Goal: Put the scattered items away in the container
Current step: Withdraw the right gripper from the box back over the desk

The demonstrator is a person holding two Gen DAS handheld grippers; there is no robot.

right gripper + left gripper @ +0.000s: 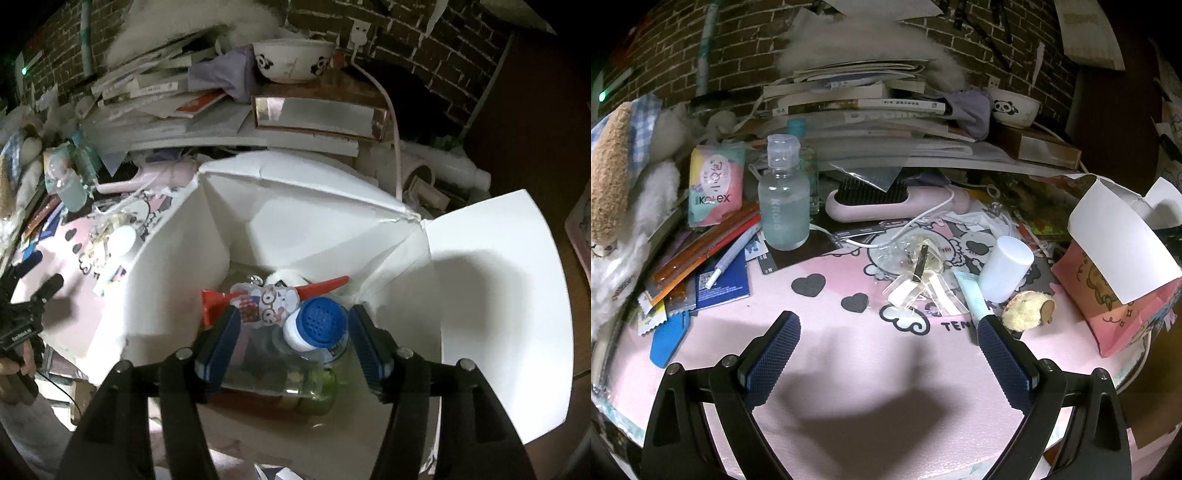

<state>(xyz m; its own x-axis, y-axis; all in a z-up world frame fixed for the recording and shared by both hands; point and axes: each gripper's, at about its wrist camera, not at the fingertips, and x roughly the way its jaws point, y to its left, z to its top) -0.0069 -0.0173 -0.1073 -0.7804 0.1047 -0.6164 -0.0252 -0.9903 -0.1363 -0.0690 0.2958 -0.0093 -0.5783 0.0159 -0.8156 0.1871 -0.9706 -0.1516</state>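
Brick walls back a cluttered pink cartoon-print desk (pixel 820 332). Several items already lie in the white-lined cardboard box (pixel 295 206), among them a blue-capped clear bottle (pixel 317 332). Both hand-held grippers, left (pixel 888 325) and right (pixel 293 332), stand apart and empty. A frosted pale-green bottle (pixel 783 206), white cylindrical cap (pixel 1006 267) and pink hairbrush (pixel 882 203) remain outside.
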